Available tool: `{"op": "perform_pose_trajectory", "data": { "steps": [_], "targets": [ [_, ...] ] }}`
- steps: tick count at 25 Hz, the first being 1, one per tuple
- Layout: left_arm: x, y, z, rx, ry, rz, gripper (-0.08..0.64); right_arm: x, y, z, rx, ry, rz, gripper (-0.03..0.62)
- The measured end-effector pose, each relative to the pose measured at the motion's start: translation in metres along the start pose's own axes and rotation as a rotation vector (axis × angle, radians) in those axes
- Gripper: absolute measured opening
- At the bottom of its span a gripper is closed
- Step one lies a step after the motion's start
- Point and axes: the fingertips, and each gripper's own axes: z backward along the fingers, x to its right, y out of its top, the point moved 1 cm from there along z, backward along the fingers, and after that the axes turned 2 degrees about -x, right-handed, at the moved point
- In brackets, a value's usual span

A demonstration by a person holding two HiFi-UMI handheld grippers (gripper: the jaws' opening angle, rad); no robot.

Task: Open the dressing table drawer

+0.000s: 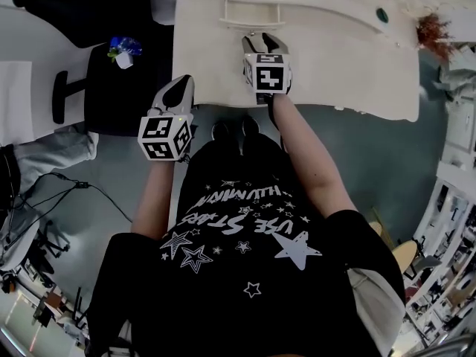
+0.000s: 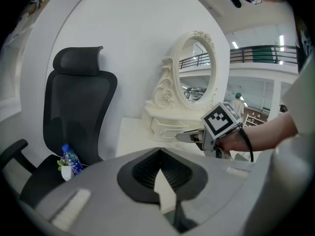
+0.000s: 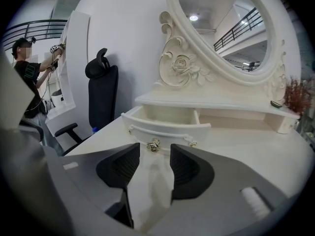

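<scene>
The white dressing table's small drawer (image 3: 165, 121) stands pulled out from under the oval mirror (image 3: 224, 28), its inside bare. Its metal knob (image 3: 154, 144) sits right in front of my right gripper (image 3: 154, 156), whose jaws are open with a gap on each side and do not press on it. In the head view the right gripper (image 1: 262, 43) rests over the tabletop just below the drawer (image 1: 251, 13). My left gripper (image 1: 181, 88) hangs off the table's left edge, shut and empty; its tips (image 2: 158, 154) meet.
A black office chair (image 1: 111, 88) stands left of the table with a water bottle (image 1: 125, 47) on its seat. A red dried plant (image 1: 431, 28) sits at the table's far right. A person (image 3: 29, 77) stands in the background by a white shelf.
</scene>
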Motion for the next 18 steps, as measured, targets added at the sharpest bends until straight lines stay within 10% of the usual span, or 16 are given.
{"op": "perform_pose_trajectory", "data": {
  "steps": [18],
  "targets": [
    [0.083,-0.015,0.010,0.033,-0.061,-0.068,0.000,0.067,-0.034,0.138,0.137,-0.076,-0.085,0.212]
  ]
}}
